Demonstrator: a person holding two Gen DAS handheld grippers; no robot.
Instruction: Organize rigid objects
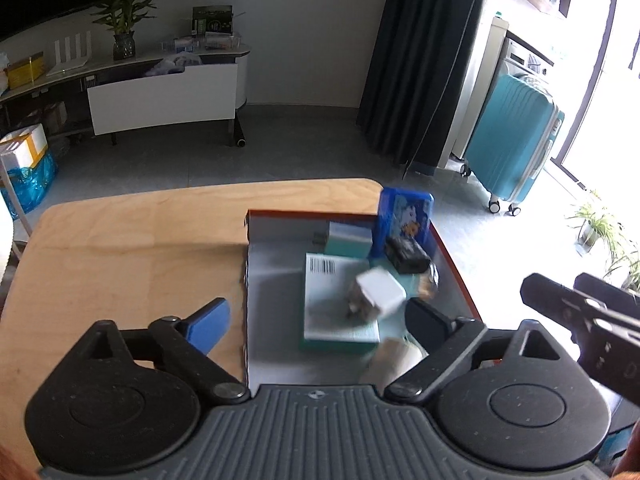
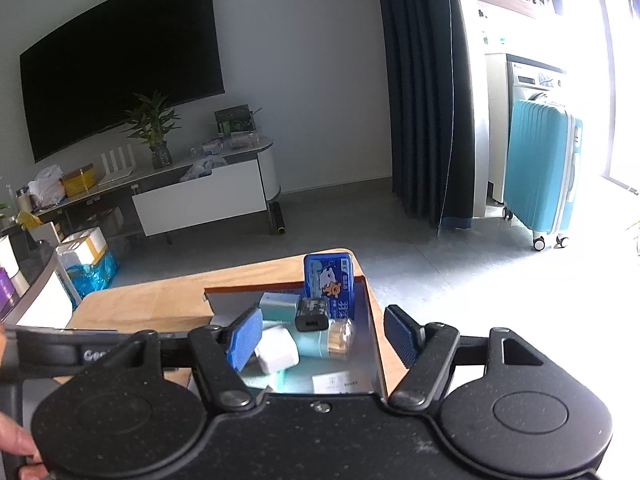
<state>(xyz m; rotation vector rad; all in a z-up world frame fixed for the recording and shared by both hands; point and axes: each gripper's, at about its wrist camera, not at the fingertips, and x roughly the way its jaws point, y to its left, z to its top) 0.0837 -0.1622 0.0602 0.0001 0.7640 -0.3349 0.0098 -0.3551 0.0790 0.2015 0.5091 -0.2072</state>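
Observation:
A red-rimmed cardboard box (image 1: 456,264) (image 2: 370,344) stands on the wooden table (image 1: 140,240). Inside it, a blue tin (image 1: 406,220) (image 2: 329,284) stands upright at the far side. In front of the tin lie a black charger (image 1: 408,255) (image 2: 312,314), a small teal box (image 1: 347,240) and a toothpick jar (image 2: 340,338). A white cube (image 1: 380,292) (image 2: 277,349), blurred, rests over a flat teal box (image 1: 332,320). My left gripper (image 1: 318,322) hangs wide open above the box, touching nothing. My right gripper (image 2: 323,338) is open over the same box, its pads free.
The right tool's black frame (image 1: 592,320) crowds the box's right side. A TV cabinet (image 1: 160,92), a dark curtain (image 1: 420,60) and a teal suitcase (image 1: 516,140) stand beyond the table. A hand (image 2: 16,444) shows at the lower left.

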